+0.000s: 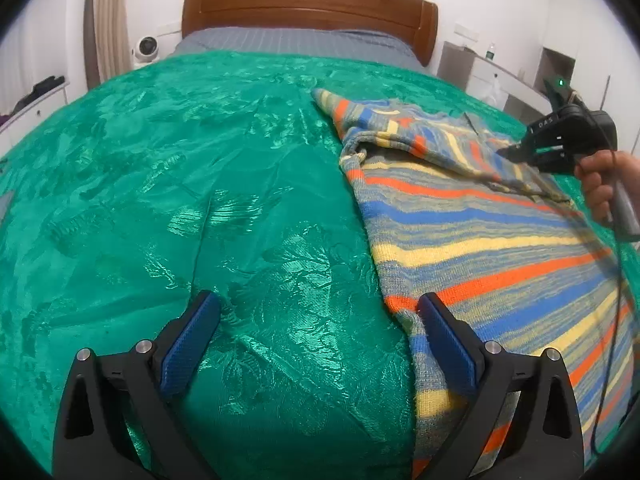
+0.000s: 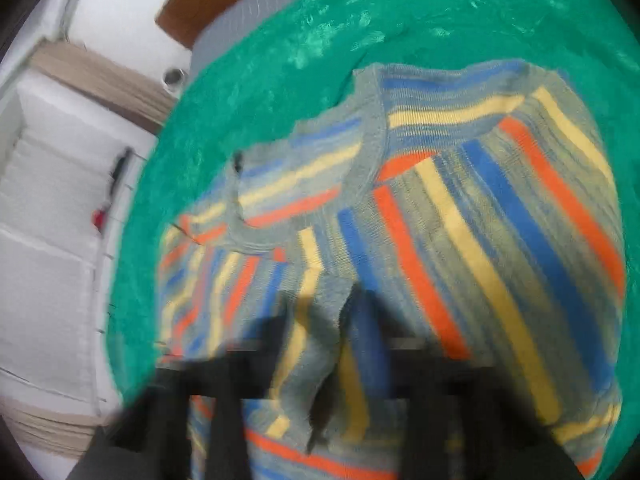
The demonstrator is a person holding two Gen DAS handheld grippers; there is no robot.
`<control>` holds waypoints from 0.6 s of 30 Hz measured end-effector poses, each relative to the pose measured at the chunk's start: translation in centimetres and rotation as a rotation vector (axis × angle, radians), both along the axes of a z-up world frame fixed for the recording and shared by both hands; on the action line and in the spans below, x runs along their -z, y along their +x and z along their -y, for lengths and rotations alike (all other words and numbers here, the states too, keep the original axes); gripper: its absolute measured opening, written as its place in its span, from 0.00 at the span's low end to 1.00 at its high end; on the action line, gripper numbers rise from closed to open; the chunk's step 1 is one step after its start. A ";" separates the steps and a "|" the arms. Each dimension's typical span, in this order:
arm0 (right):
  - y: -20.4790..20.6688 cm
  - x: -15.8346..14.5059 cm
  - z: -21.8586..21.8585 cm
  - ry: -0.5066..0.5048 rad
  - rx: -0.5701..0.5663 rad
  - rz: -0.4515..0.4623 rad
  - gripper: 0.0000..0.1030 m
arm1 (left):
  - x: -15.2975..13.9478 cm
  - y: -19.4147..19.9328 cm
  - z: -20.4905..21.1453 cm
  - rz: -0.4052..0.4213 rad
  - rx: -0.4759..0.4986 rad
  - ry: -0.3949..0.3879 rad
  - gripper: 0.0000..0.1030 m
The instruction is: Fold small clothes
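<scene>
A striped knit sweater (image 1: 480,232) in grey, blue, yellow and orange lies on the green bedspread (image 1: 200,200), on the right side of the bed. My left gripper (image 1: 316,316) is open and empty, just above the bedspread; its right finger (image 1: 444,336) is at the sweater's near left edge. My right gripper (image 1: 508,152) is shut on a fold of the sweater near its far part. The right wrist view is blurred: the sweater (image 2: 460,220) fills it, and cloth bunches between the dark fingers (image 2: 332,344).
A wooden headboard (image 1: 308,4) and grey sheet stand at the far end of the bed. A white fan (image 1: 146,50) is at far left. White shelves and a desk (image 1: 492,76) run along the right wall. A cable (image 1: 612,320) hangs over the sweater.
</scene>
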State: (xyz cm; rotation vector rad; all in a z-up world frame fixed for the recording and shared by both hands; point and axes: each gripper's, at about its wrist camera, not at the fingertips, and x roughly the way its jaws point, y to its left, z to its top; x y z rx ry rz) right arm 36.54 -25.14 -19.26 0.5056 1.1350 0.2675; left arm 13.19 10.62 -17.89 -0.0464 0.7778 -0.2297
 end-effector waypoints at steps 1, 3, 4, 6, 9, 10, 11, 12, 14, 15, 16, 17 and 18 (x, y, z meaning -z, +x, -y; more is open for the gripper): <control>-0.3 -1.1 -0.4 -0.064 -0.013 0.066 0.03 | 0.1 0.0 -0.1 0.004 0.000 -0.005 0.97; -0.9 -2.5 -0.9 -0.155 -0.018 0.154 0.03 | 0.2 -0.1 0.0 0.012 0.000 0.000 0.97; -0.8 -2.1 -1.0 -0.193 -0.018 0.145 0.03 | 0.2 -0.1 0.1 0.013 0.000 0.006 0.98; -0.4 -0.6 -1.2 -0.221 -0.048 0.070 0.03 | 0.2 0.0 0.2 0.010 0.001 0.014 0.98; -1.3 -1.1 -1.1 -0.258 -0.051 0.099 0.12 | -0.1 0.1 0.4 -0.021 -0.008 0.024 0.98; -2.2 -1.9 -0.8 -0.259 -0.041 0.115 0.24 | -0.2 0.0 0.5 -0.033 -0.015 0.031 0.98; -3.3 -2.9 -0.5 -0.247 -0.043 0.144 0.39 | -0.5 -0.1 0.6 -0.049 -0.028 0.038 0.98; -4.4 -3.9 -0.3 -0.241 -0.048 0.176 0.48 | -0.7 -0.3 0.6 -0.059 -0.038 0.042 0.98; -8.2 -6.4 0.5 -0.277 -0.072 0.272 0.66 | -1.3 -0.8 0.7 -0.075 -0.059 0.049 0.98; -9.4 -7.0 0.5 -0.303 -0.086 0.303 0.68 | -1.4 -1.0 0.8 -0.077 -0.064 0.053 0.98; -11.5 -7.7 1.0 -0.347 -0.105 0.336 0.72 | -1.5 -1.3 0.9 -0.078 -0.072 0.062 0.98; -13.1 -8.0 1.4 -0.385 -0.112 0.353 0.75 | -1.6 -1.5 1.0 -0.081 -0.078 0.073 0.98; -14.9 -8.1 2.0 -0.428 -0.115 0.367 0.76 | -1.6 -1.7 1.0 -0.083 -0.081 0.083 0.98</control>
